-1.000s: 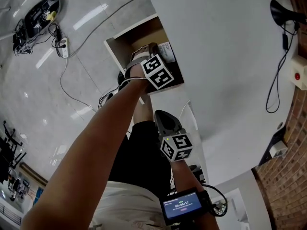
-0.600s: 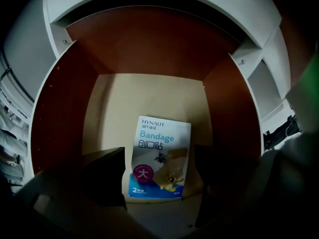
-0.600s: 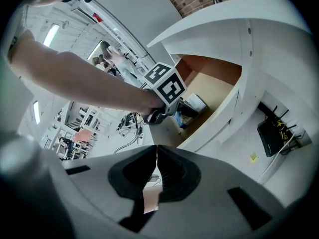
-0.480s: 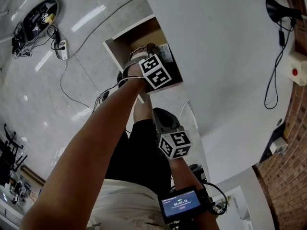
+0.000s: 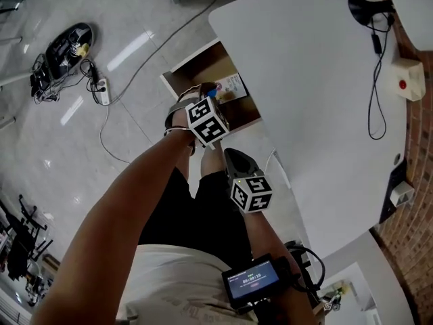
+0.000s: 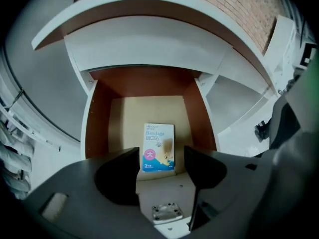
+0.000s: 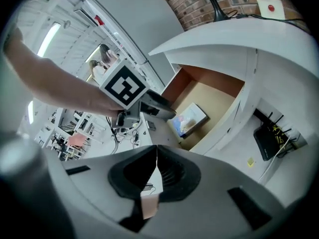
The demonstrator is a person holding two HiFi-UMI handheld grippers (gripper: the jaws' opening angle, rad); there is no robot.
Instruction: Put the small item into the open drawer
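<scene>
A small blue-and-white bandage box (image 6: pixel 159 152) lies flat on the floor of the open drawer (image 6: pixel 94 121), near its front wall. My left gripper (image 6: pixel 162 161) hangs above it, pointing steeply down. Its jaws have just been closing and stand open, with a gap and nothing between them. In the head view the box (image 5: pixel 231 87) shows beyond the left gripper (image 5: pixel 205 92), inside the drawer (image 5: pixel 177 80). My right gripper (image 5: pixel 234 156) is held lower in that view, near the person's legs, and its jaws (image 7: pixel 156 156) are shut on nothing. The right gripper view also shows the box (image 7: pixel 190 119).
The drawer sits under a white table (image 5: pixel 311 66) that carries a black lamp (image 5: pixel 365 7), a cable and a white box with a red button (image 5: pixel 404 83). A power strip (image 5: pixel 101 92) and cables lie on the tiled floor. A small screen (image 5: pixel 254 279) is strapped to the right wrist.
The left gripper has lifted up out of the drawer and back toward the person. The bandage box, partly covered before, now lies in full view in the drawer. The right gripper has hardly moved.
</scene>
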